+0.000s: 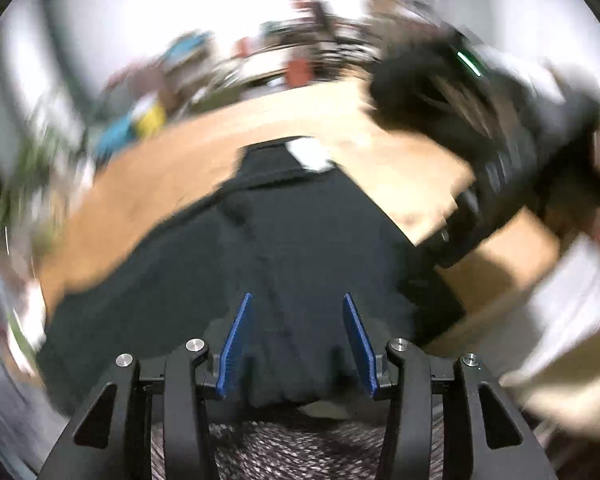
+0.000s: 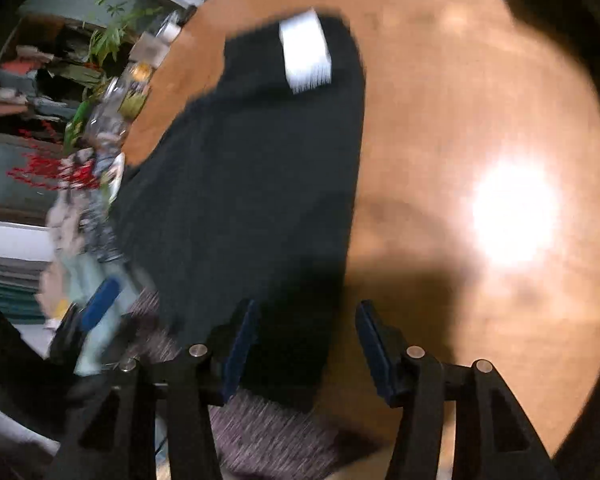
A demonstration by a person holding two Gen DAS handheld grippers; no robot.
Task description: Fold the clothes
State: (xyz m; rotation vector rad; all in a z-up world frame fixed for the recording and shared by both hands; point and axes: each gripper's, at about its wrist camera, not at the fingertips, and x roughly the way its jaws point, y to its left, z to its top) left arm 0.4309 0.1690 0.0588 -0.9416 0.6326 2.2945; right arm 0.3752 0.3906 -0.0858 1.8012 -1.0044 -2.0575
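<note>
A dark garment [image 1: 284, 248] lies spread on the wooden surface [image 1: 172, 176], its near edge reaching in between the blue pads of the left hand-held gripper [image 1: 296, 344], whose fingers stand spread apart with the cloth lying loose between them, not pinched. A white label [image 1: 310, 154] sits at the garment's far end. In the right wrist view the same garment [image 2: 260, 184] runs away from the right hand-held gripper [image 2: 306, 348]; its near corner lies between that gripper's fingers, which are also spread wide, the right pad over bare surface [image 2: 480, 100].

Both views are heavily smeared by motion. The clutter beyond the surface's far edge is too blurred to name in the left view. Whether either pad touches the cloth cannot be told.

The left view alone shows the other hand-held gripper as a dark blurred mass above the surface at upper right. The right view alone shows a bright glare patch on the wood, green plant leaves [image 2: 112, 28] beyond the surface, and a speckled grey fabric [image 2: 268, 436] under the gripper's base.
</note>
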